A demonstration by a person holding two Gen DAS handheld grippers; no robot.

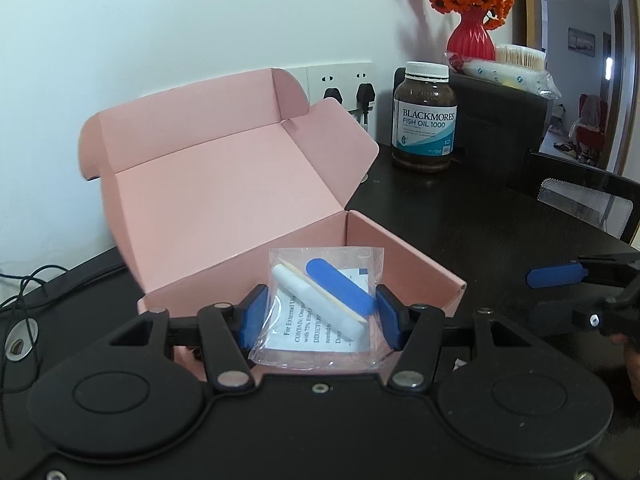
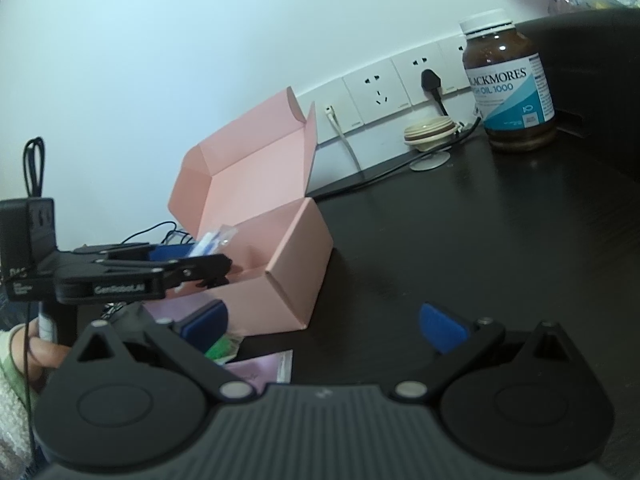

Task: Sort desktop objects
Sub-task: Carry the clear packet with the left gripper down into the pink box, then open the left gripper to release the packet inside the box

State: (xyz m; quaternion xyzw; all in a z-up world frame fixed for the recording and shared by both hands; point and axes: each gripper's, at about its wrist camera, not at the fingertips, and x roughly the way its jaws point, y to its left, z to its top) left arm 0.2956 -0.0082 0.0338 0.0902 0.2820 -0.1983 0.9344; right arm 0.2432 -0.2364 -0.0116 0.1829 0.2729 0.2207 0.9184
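- Left tongs (image 1: 316, 316): closed on one clear plastic packet (image 1: 320, 312), blue pads pinching its two side edges; packet hangs over the near rim of the pink box (image 1: 400, 256), at 6 o'clock of the box opening, not yet dropped in.
- Packet contents, counted: one blue nail file (image 1: 340, 288), one white tube (image 1: 316, 300), one wooden stick (image 1: 320, 288), one printed leaflet (image 1: 304, 328).
- Handling, my guess: light, floppy film, slippery; loose bits inside can shift. An edge pinch works, and a grip across the tube would be firmer. Not fragile apart from the thin stick.
- Pink box: one, cardboard, lid flipped open toward 12 o'clock; light, likely to slide on the dark surface (image 1: 460, 220) if nudged.
- Purple-tinted sachet (image 2: 260, 368) and a green item (image 2: 222, 348), one each, lie at 6 o'clock of the box in the right wrist view; green one too hidden to name.
- Fish oil bottle (image 1: 425, 116): one, brown with white cap, at 1 o'clock of the box; rigid, heavier, best taken round the body.
- Right tongs (image 2: 324, 330): open, nothing between the pads, hovering over bare surface at 4 o'clock of the box.
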